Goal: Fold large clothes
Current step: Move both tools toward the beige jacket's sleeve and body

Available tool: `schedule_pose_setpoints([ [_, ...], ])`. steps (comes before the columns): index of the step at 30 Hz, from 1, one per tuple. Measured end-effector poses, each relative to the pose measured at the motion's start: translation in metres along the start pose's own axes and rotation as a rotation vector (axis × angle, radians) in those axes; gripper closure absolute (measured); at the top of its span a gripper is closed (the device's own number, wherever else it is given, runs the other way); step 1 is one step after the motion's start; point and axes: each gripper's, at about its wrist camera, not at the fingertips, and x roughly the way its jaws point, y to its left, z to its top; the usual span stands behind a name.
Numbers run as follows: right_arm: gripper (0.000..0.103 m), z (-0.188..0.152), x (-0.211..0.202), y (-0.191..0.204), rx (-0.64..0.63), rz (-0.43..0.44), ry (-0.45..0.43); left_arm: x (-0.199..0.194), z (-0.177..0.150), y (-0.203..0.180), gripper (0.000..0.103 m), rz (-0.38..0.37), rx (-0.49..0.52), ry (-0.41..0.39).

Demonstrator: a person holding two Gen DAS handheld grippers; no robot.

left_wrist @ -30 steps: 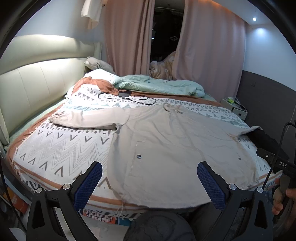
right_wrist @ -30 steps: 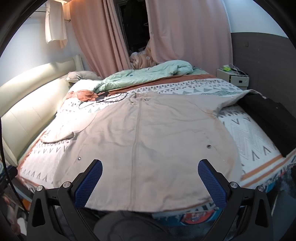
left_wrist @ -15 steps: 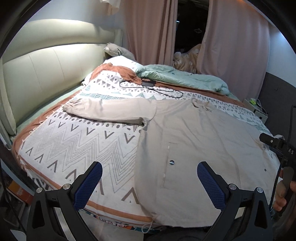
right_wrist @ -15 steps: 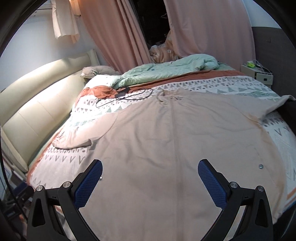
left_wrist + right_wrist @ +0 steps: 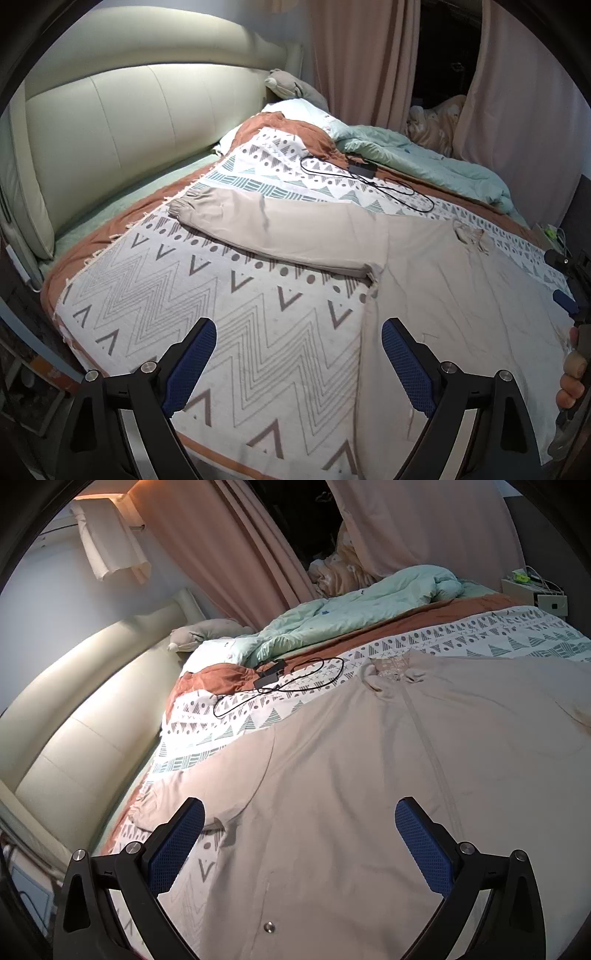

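A large beige jacket (image 5: 369,782) lies spread flat, front up, on the patterned bed cover (image 5: 207,317). Its left sleeve (image 5: 280,232) stretches out sideways toward the headboard, cuff at the far left. The collar (image 5: 391,672) points toward the curtains. My left gripper (image 5: 299,365) is open above the bed cover, just left of the jacket's side edge (image 5: 365,332). My right gripper (image 5: 299,845) is open over the jacket's body, near the left armpit, with nothing between its fingers. At the left wrist view's right edge, the other gripper (image 5: 569,295) and a hand show.
A black charger with cable (image 5: 365,177) lies on the cover beyond the sleeve. A mint duvet (image 5: 354,609) and pillows are heaped near pink curtains (image 5: 236,554). A cream padded headboard (image 5: 122,122) runs along the left. A white bedside stand (image 5: 535,590) is at far right.
Both grippers moved left and closer to the bed. The left view now centres on the sleeve and bed cover; the right one hangs lower over the jacket's left side. Both remain open.
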Motion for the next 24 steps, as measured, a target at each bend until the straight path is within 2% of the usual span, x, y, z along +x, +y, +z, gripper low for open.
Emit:
schedule_pose_setpoints([
  [5,0.000,0.011,0.031,0.013,-0.012,0.009,0.024,0.026,0.027,0.026,0.019,0.053,-0.036,0.016],
  [10,0.000,0.016,0.062,0.015,-0.020,0.001,0.065,0.054,0.054,0.048,0.022,0.081,-0.083,0.032],
  [13,0.005,0.018,0.090,0.013,-0.021,-0.016,0.109,0.078,0.068,0.061,0.024,0.094,-0.104,0.046],
  [19,0.008,0.005,0.121,-0.001,-0.021,-0.029,0.186,0.144,0.086,0.094,0.037,0.089,-0.237,0.114],
  [22,0.015,-0.003,0.128,-0.010,-0.019,-0.028,0.209,0.178,0.092,0.108,0.043,0.095,-0.298,0.146],
  [24,0.016,-0.008,0.134,-0.018,-0.008,-0.033,0.229,0.197,0.093,0.117,0.046,0.103,-0.343,0.161],
])
